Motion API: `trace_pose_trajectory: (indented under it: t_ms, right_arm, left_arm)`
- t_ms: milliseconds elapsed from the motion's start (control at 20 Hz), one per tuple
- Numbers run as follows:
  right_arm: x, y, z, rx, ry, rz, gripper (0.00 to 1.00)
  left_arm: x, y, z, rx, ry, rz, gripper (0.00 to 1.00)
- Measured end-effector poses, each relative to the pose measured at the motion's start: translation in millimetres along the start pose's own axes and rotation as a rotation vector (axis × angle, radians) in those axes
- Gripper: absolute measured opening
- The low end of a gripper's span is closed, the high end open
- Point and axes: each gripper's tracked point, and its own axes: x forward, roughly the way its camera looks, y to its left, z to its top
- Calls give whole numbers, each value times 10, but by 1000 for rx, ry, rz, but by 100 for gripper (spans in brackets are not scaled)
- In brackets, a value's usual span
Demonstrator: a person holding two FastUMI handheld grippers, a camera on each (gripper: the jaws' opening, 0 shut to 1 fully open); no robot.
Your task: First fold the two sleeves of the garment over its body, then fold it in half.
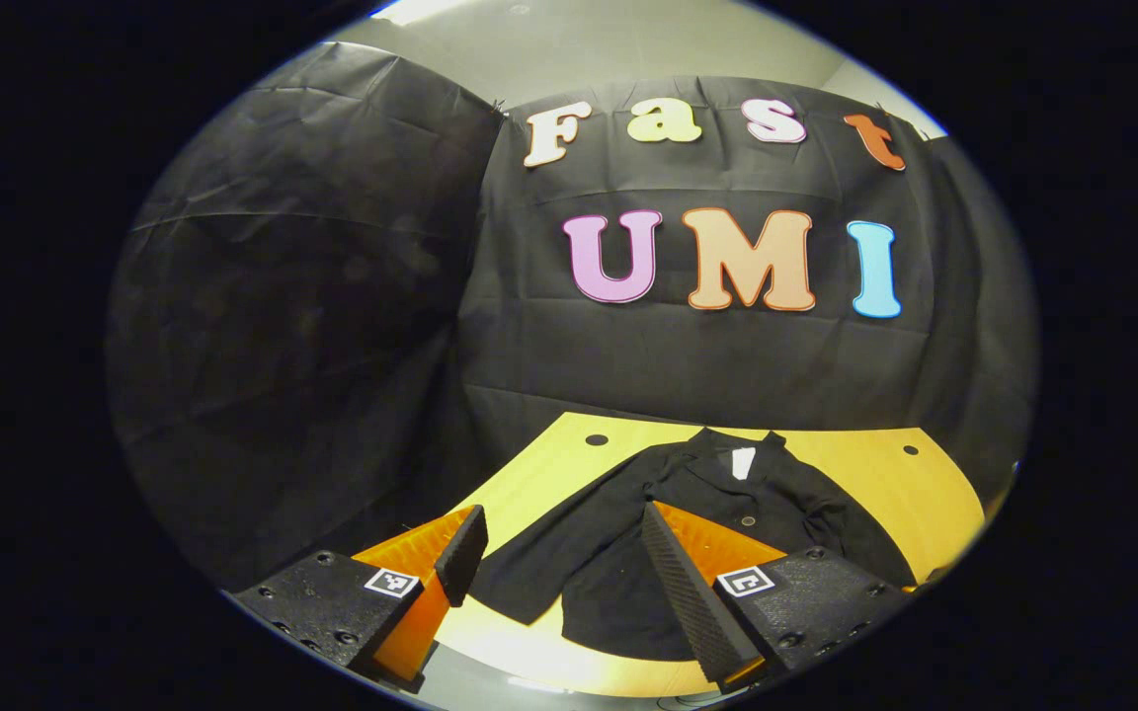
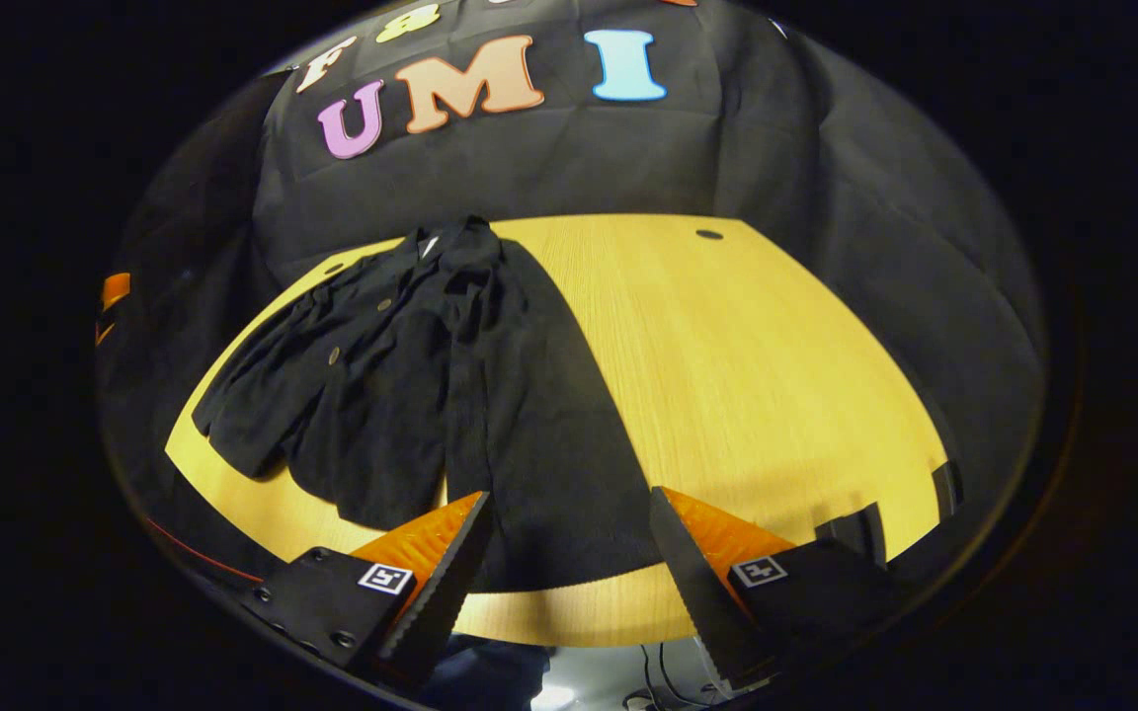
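A black jacket (image 2: 401, 385) lies flat on the yellow wooden surface (image 2: 747, 375). The left gripper (image 1: 559, 578) and right gripper (image 2: 569, 563) hover over its near hem, jaws spread, pinching nothing.

Premises: a recording booth, not a home. Black cloth (image 1: 332, 296) drapes the walls on all sides, creased and hung loose. A pale wooden counter (image 2: 747, 365) with round cable holes stands against it. Plain ceiling above.

Left gripper view: the black buttoned jacket (image 1: 688, 533) has its near hem hidden behind the right-hand finger (image 1: 692, 592). The round yellow wooden table (image 1: 875, 474) runs off the picture's right edge.
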Motion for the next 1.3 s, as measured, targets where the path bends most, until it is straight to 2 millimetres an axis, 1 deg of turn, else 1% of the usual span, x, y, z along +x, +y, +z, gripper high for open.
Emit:
trace_pose_trajectory:
  t_ms: [50,300,400,450,500,550,600,700,800,850,900,950,1000,1050,1150,1200,1250,1300]
  right_arm:
    - [37,9,-19,3,13,5,99]
    - [153,-13,-70,4,60,20,100]
    - [191,-45,-132,-21,86,20,95]
    - [199,-72,-148,-45,91,13,99]
    - [218,-85,-139,-69,90,12,99]
    - [210,-88,-156,-91,93,9,95]
    - [215,-84,-151,-112,86,14,95]
    - [223,-86,-153,-100,71,20,95]
    - [232,-96,-160,-97,50,17,96]
    - [242,-84,-166,-95,43,17,94]
    - [244,-65,-162,-92,37,20,93]
    - [242,-48,-162,-88,31,19,87]
    - [241,-37,-158,-89,27,22,71]
    - [257,-20,-167,-92,28,29,72]
    - [257,20,-173,-82,28,33,55]
    - [260,51,-168,-79,30,40,44]
    - [257,108,-175,-73,33,60,29]
    - [258,114,-178,-62,33,63,21]
  left_arm:
    - [-1,-15,2,5,-1,0,93]
    - [-7,-55,14,30,-5,3,93]
    - [-6,-67,16,39,-7,4,93]
    - [2,-81,11,43,-6,3,93]
    - [1,-98,9,46,-5,2,93]
    - [-1,-99,21,46,-5,1,93]
    - [-2,-114,9,46,-2,1,93]
    - [-28,-143,-42,47,4,-2,93]
    - [-72,-170,-7,56,-15,-14,93]
    - [-69,-145,-3,60,-19,-13,92]
    - [-77,-131,3,64,-21,-12,93]
    - [-88,-127,5,68,-22,-10,93]
    - [-95,-102,7,72,-21,-6,93]
    - [-103,-84,2,72,-20,-3,93]
    - [-115,-81,-5,68,-16,-1,93]
    - [-116,-91,-12,66,-15,-3,93]
    - [-120,-89,-17,66,-14,-3,93]
    - [-127,-91,-10,68,-13,-3,93]
